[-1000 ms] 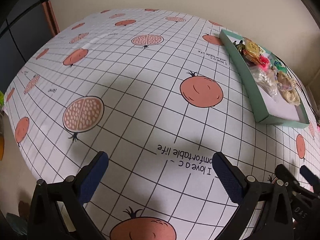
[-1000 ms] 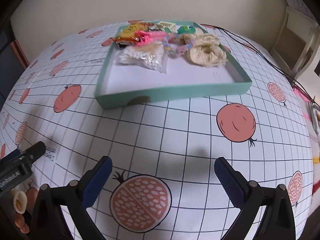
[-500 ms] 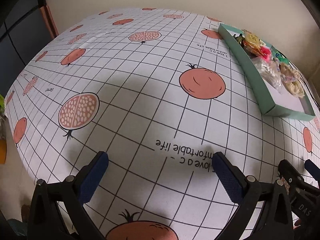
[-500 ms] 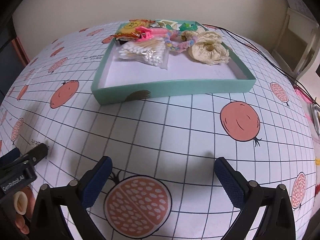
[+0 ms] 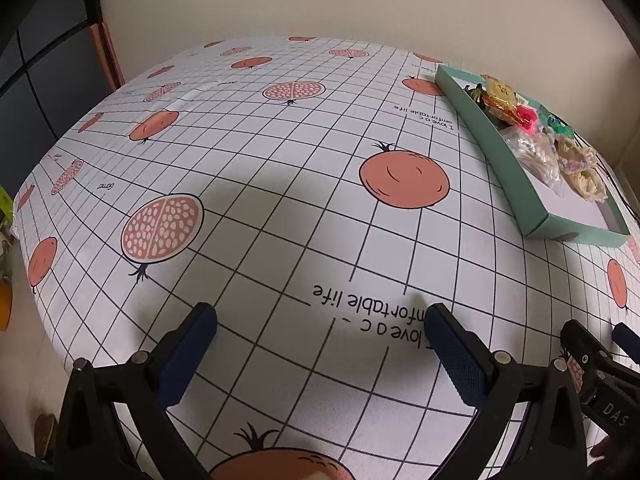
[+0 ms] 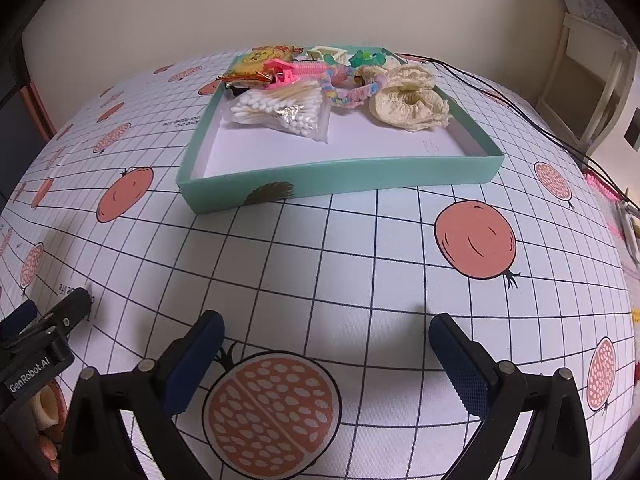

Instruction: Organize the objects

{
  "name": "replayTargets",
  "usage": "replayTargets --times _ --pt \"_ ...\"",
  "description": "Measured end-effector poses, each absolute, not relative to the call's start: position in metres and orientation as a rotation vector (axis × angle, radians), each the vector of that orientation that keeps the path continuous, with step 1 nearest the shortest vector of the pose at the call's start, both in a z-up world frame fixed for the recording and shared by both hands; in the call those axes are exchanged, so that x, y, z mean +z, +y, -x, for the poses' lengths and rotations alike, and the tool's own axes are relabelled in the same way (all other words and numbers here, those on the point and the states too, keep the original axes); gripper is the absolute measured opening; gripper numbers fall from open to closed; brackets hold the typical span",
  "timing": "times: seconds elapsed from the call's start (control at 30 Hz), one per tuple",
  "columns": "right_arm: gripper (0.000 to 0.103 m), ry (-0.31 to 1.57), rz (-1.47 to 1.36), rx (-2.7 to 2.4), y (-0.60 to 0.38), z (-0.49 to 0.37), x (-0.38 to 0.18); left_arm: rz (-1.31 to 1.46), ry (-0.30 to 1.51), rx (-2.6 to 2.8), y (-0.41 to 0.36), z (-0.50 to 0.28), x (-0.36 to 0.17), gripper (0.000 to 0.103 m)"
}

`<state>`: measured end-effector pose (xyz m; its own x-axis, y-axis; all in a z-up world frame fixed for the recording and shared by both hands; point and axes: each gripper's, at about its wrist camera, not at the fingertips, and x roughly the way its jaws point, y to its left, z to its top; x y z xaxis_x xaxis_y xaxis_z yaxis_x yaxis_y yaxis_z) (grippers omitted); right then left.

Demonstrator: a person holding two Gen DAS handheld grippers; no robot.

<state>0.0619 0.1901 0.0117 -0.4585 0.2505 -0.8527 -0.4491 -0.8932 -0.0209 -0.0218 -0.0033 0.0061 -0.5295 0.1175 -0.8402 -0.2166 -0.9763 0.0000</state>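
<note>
The teal tray (image 6: 340, 178) of small items is seen well ahead of the right gripper (image 6: 326, 334); both the right and left gripper (image 5: 320, 326) jaws are held released, empty, above the tabletop (image 5: 280, 184).

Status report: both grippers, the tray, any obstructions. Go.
Left gripper open, empty. Right gripper open, empty. Shallow teal cardboard tray ahead of right, holding bagged cotton swabs, cream crocheted scrunchies, pink hair clip. Nothing between right gripper and tray.

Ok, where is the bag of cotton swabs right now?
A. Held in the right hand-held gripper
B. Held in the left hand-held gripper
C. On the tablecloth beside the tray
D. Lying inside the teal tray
D: the bag of cotton swabs lies inside the teal tray, near its far left corner, and both hand-held grippers are open and empty.
</note>
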Motion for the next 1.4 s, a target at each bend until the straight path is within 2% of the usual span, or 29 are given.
replayTargets --times 1.4 --pt "0.103 0.285 1.301 2.365 0.1876 -0.0625 0.0130 1.424 0.140 2.591 -0.0063 0.0235 0.0045 0.103"
